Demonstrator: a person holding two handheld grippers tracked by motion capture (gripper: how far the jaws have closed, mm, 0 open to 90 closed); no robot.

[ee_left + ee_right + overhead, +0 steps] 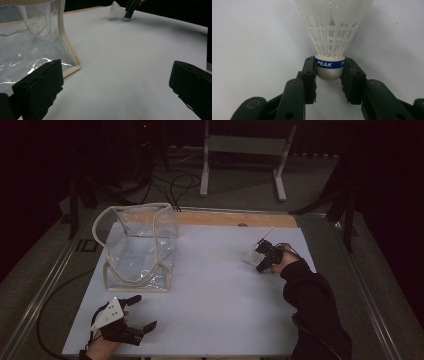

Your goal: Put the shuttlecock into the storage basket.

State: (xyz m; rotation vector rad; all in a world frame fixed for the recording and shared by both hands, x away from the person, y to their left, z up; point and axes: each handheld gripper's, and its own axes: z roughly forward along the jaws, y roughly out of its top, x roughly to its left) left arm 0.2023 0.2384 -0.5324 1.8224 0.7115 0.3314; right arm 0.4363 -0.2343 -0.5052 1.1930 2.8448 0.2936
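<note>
A white plastic shuttlecock (331, 32) with a blue "PEAK" band lies on the white table, skirt pointing away from me. My right gripper (329, 71) is shut on its rounded cork head, one jaw pressing each side. From above, that gripper (265, 257) and the shuttlecock (252, 257) sit at the right of the table. The left gripper view catches the shuttlecock (116, 11) far off. At the front left my left gripper (142, 312) rests open with nothing between its jaws, just in front of a clear plastic bag (140, 247) with beige trim, seen close up as the bag (27, 42).
The white table top (215, 290) has a wooden strip (235, 219) along its far edge. Cables and a white metal frame (245, 150) stand on the floor behind. A dark sleeve (312, 310) reaches in from the bottom right.
</note>
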